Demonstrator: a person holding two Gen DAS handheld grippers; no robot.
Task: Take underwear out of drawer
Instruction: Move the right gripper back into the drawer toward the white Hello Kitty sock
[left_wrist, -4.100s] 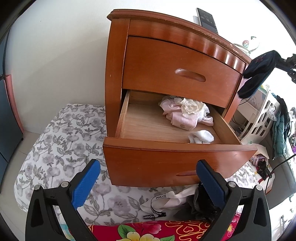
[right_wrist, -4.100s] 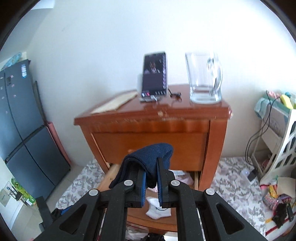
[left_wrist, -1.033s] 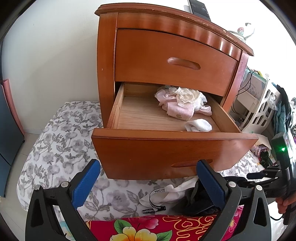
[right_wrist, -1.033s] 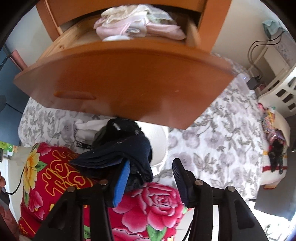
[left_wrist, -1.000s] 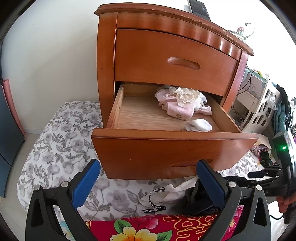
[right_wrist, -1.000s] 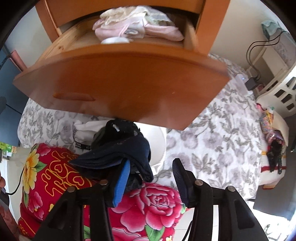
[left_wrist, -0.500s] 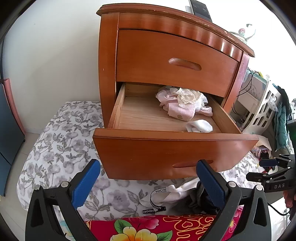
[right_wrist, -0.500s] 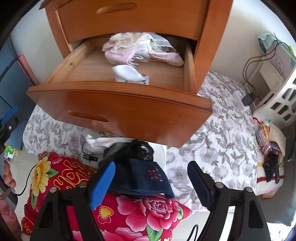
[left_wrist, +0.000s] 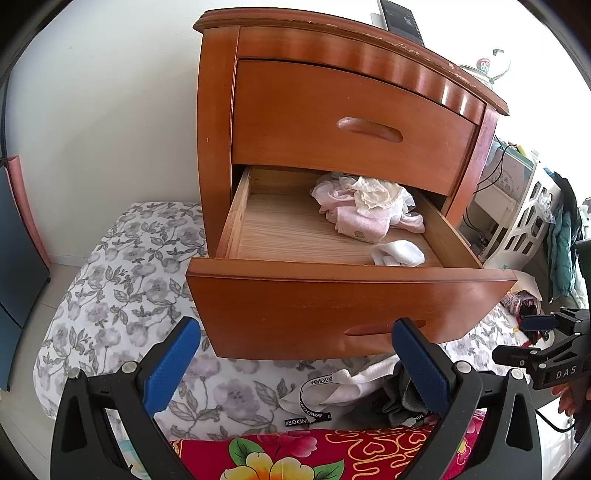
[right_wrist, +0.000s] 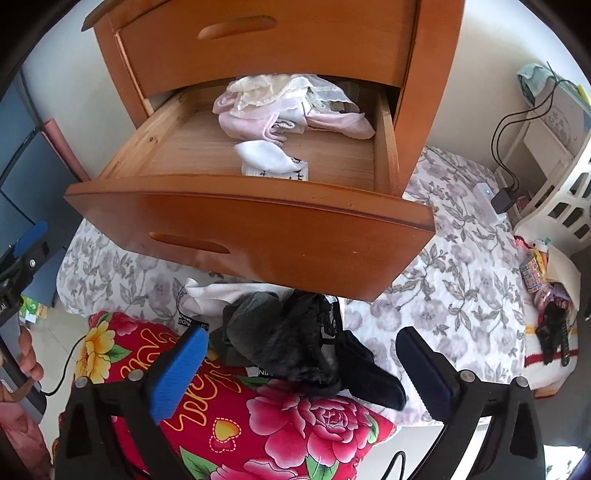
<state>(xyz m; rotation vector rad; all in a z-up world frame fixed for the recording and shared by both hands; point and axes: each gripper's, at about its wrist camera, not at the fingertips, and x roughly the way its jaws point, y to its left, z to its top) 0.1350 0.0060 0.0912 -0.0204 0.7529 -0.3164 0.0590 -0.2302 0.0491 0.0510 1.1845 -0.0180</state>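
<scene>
While the lower drawer (right_wrist: 258, 218) of the wooden nightstand (left_wrist: 295, 107) stands pulled out, both claws hang in front of it, above the bed.
Right claw (right_wrist: 303, 373): its jaws are opening and already stand wide; nothing is gripped between the blue pads, it is released.
Dark underwear (right_wrist: 365, 376): lies free on the pile of dark clothes (right_wrist: 280, 332), under the drawer front, partly on the red flowered blanket (right_wrist: 280, 424) and partly on the grey flowered sheet (right_wrist: 461, 295).
Left claw (left_wrist: 295, 365): wide apart and released, nothing between its pads; it faces the drawer front.
Inside the drawer: pink and cream clothes (right_wrist: 288, 107) heaped at the back, toward the right side; a white sock (right_wrist: 273, 158) lies nearer the front.
White garment (left_wrist: 343, 387): on the bed, just beside the dark pile, with a printed black band.
Nightstand top: a dark phone (left_wrist: 400, 18) stands there.
</scene>
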